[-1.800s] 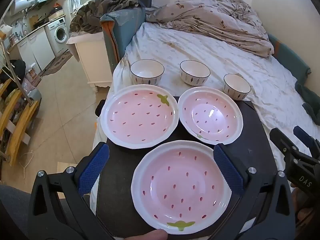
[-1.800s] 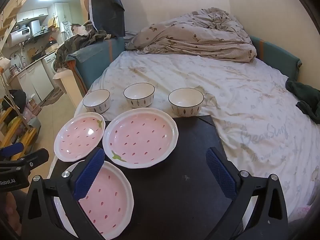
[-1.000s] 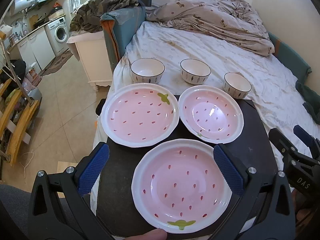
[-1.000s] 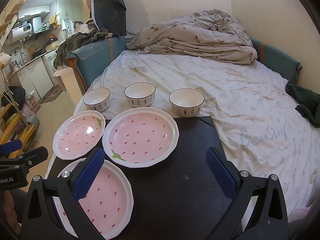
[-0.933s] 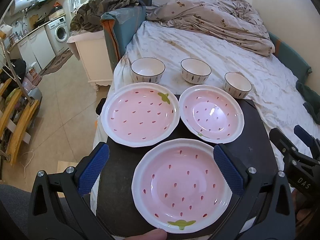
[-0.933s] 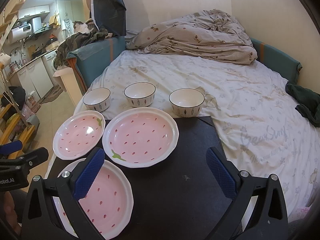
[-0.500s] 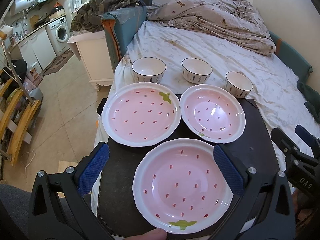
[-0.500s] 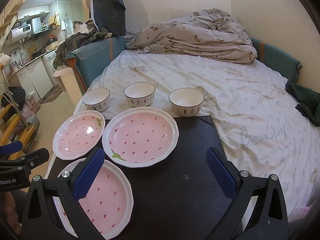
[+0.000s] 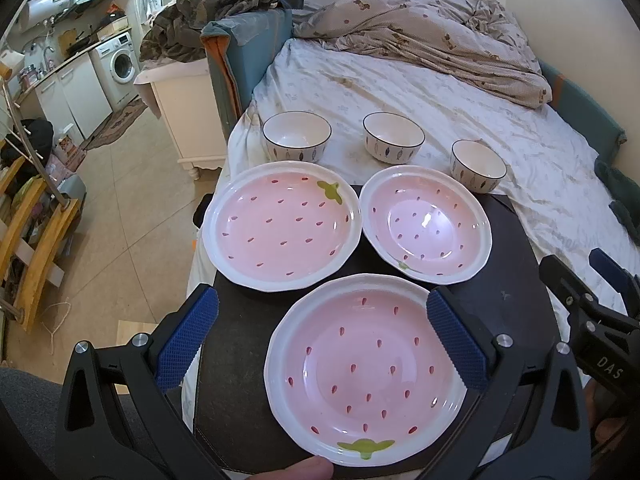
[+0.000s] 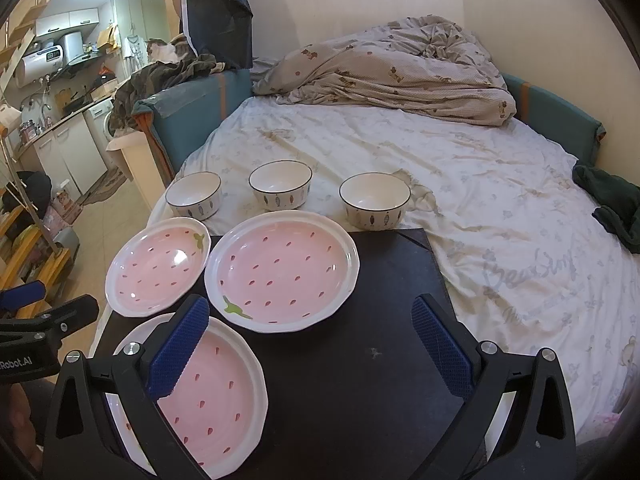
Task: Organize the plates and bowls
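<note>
Three pink strawberry-pattern plates lie on a black board [image 9: 516,280]: a near plate [image 9: 366,364], a far left plate [image 9: 280,226] and a smaller far right plate [image 9: 426,230]. Behind them, on the bedsheet, stand three white bowls: left bowl [image 9: 297,138], middle bowl [image 9: 394,138], right bowl [image 9: 478,166]. My left gripper [image 9: 322,338] is open, hovering with its blue pads either side of the near plate. My right gripper [image 10: 310,342] is open over the bare board [image 10: 360,380], its left pad above the near plate [image 10: 212,396]. Nothing is held.
The board rests on the foot of a bed [image 10: 480,184] with a crumpled duvet [image 10: 392,68] at the back. The floor [image 9: 132,208] drops away left of the board. A dark garment [image 10: 612,204] lies on the right of the bed. A fingertip [image 9: 308,470] shows at the bottom edge.
Almost nothing: the left wrist view has drifted slightly, so plates and bowls sit a touch further right. Both grippers stay open and no dish has moved.
</note>
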`<state>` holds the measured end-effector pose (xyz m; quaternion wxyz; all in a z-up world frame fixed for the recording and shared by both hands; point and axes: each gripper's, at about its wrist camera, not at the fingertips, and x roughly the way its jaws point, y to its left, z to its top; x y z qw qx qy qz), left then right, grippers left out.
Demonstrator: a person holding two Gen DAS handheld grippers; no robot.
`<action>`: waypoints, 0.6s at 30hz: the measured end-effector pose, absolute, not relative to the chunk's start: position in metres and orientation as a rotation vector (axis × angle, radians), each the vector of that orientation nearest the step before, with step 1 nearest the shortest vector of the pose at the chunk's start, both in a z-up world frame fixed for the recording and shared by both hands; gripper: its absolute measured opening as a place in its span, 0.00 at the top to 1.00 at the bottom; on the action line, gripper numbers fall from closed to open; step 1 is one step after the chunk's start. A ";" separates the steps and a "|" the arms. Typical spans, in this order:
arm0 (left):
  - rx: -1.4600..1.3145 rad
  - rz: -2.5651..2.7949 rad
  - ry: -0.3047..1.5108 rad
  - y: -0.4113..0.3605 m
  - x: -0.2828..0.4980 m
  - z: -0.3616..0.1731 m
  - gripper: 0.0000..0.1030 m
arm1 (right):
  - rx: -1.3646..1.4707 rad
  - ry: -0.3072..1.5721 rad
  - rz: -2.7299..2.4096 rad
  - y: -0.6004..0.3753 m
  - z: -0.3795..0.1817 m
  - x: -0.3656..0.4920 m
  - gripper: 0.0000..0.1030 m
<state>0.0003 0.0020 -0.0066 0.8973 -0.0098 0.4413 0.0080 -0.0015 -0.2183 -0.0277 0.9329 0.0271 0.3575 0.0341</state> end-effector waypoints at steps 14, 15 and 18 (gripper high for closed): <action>-0.013 0.019 0.915 -0.001 0.001 -0.005 0.00 | 0.056 0.723 0.075 -0.215 -0.029 -0.001 0.00; -0.019 0.018 0.915 -0.001 0.001 -0.004 0.00 | 0.058 0.724 0.075 -0.216 -0.028 -0.001 0.00; -0.033 0.011 0.911 0.000 0.001 -0.003 0.00 | 0.061 0.736 0.072 -0.216 -0.030 0.000 0.00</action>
